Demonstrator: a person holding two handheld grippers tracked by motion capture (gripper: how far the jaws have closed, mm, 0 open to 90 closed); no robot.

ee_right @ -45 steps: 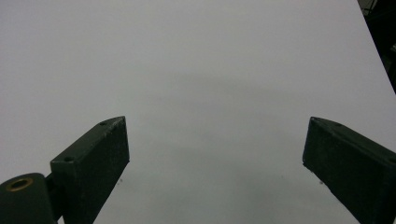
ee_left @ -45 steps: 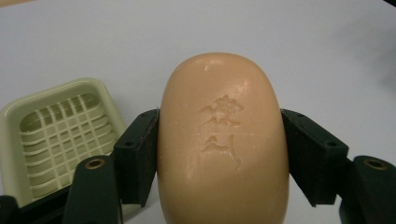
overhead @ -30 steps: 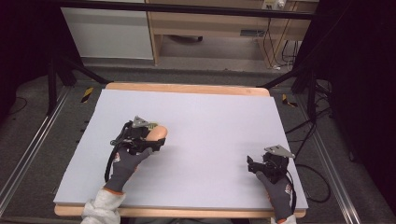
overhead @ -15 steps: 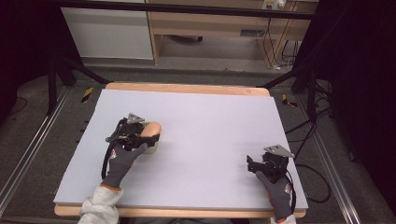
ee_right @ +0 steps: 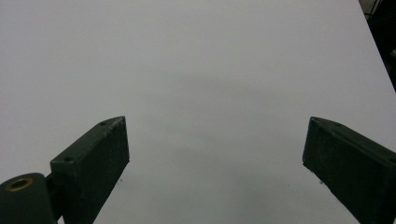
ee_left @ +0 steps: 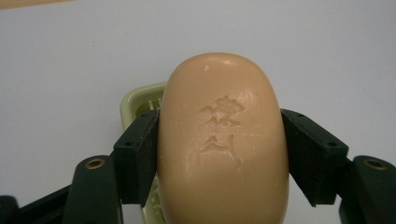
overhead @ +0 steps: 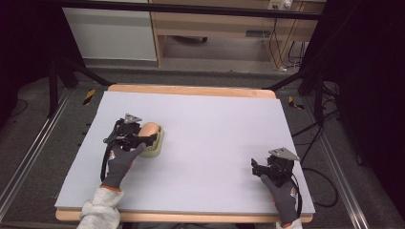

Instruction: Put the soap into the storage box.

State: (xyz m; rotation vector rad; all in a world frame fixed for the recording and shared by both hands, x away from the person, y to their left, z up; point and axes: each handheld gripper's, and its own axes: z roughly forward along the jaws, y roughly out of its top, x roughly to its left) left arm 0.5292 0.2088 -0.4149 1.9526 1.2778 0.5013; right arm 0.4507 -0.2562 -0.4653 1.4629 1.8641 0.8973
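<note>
Both jaws of the left tool (ee_left: 219,154) clamp a smooth peach-coloured oval soap bar (ee_left: 222,140) with embossed characters.

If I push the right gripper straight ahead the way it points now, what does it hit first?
Probably nothing but the bare table. The right gripper has its jaws wide apart, with plain white surface ahead. The soap sits far off, in the left gripper.
</note>
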